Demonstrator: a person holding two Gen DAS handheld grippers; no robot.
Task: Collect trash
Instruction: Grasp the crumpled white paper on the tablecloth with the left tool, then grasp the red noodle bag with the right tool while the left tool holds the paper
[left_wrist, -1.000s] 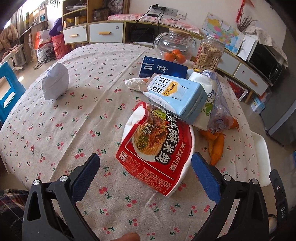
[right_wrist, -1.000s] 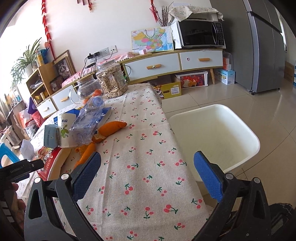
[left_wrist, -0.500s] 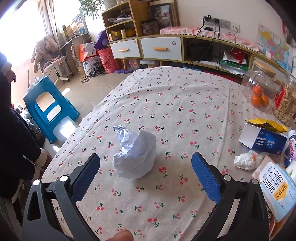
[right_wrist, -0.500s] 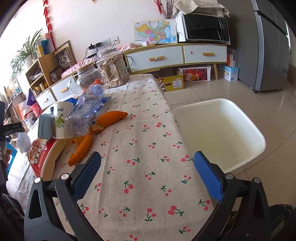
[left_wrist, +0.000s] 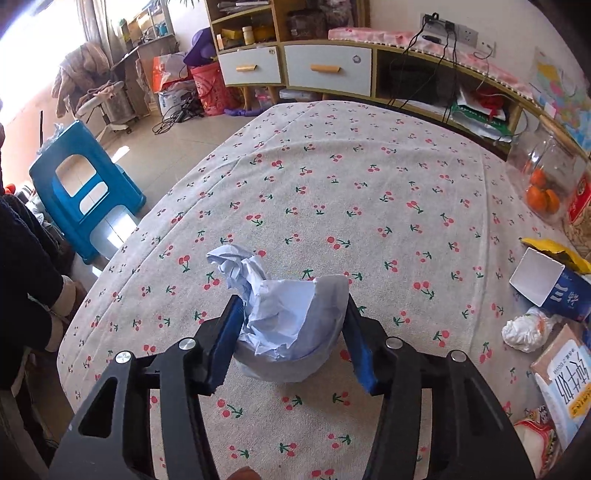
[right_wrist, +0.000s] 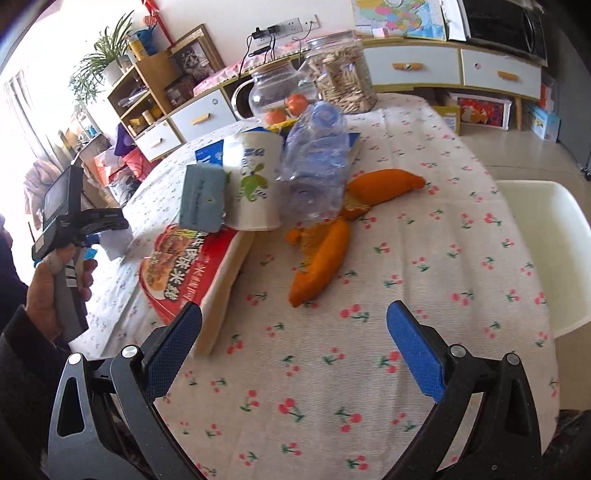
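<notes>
Looking along the left gripper (left_wrist: 291, 336), we found its blue pads (left_wrist: 227, 343) pressed against both sides of a crumpled paper wad (left_wrist: 284, 321), pale blue-white, which sat on the cherry-print tablecloth (left_wrist: 354, 192) near the table's left edge. The jaws were closed on the wad, one pad at each flank. Whether the wad was lifted clear of the cloth we could not tell. Off to the right in that view we noted a smaller white crumpled tissue (left_wrist: 526, 330) just beside a blue carton (left_wrist: 550, 286), and a glass jar of oranges (left_wrist: 543, 184) farther back. A blue plastic stool (left_wrist: 83, 195) stood on the floor beyond the table edge. From the right wrist view, the right gripper (right_wrist: 295, 339) hung over the cloth with jaws wide apart and nothing between them. Ahead of it lay orange peel pieces (right_wrist: 325, 258), a crushed clear plastic bottle (right_wrist: 317, 166), a white paper cup (right_wrist: 253, 184) on its side, and a red noodle package (right_wrist: 184, 269), the cup resting against the package's far end. A white plastic bin (right_wrist: 543, 251) sat just off the table's right edge. We also saw the hand (right_wrist: 51, 291) holding the left gripper at the far left of that view.
</notes>
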